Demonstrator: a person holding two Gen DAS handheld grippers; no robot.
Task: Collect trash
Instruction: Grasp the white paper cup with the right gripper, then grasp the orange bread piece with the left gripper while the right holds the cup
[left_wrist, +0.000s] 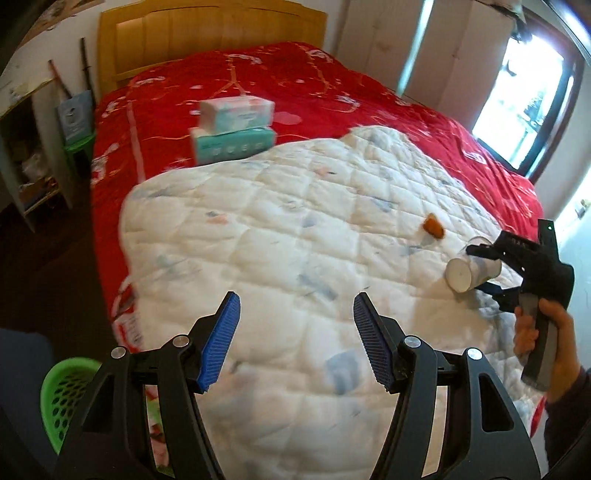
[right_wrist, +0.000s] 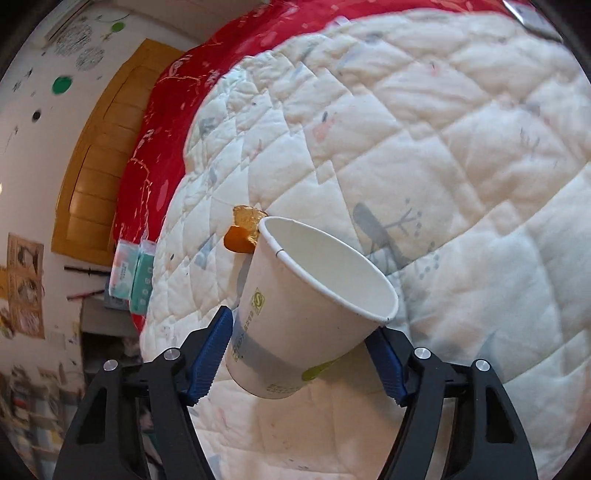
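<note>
My right gripper (right_wrist: 299, 332) is shut on a white paper cup (right_wrist: 310, 310), held tilted just above the white quilt (right_wrist: 443, 184). In the left wrist view the same cup (left_wrist: 463, 271) sits in the right gripper (left_wrist: 480, 269) at the right edge of the bed. An orange peel scrap (left_wrist: 433, 226) lies on the quilt just beyond the cup; it also shows in the right wrist view (right_wrist: 242, 230) behind the cup's rim. My left gripper (left_wrist: 295, 328) is open and empty above the near part of the quilt.
A green mesh basket (left_wrist: 64, 397) stands on the floor at the lower left beside the bed. Two stacked tissue packs (left_wrist: 234, 127) sit on the red bedspread (left_wrist: 332, 81). A wooden headboard (left_wrist: 207, 33), shelves at the left and a window at the right surround the bed.
</note>
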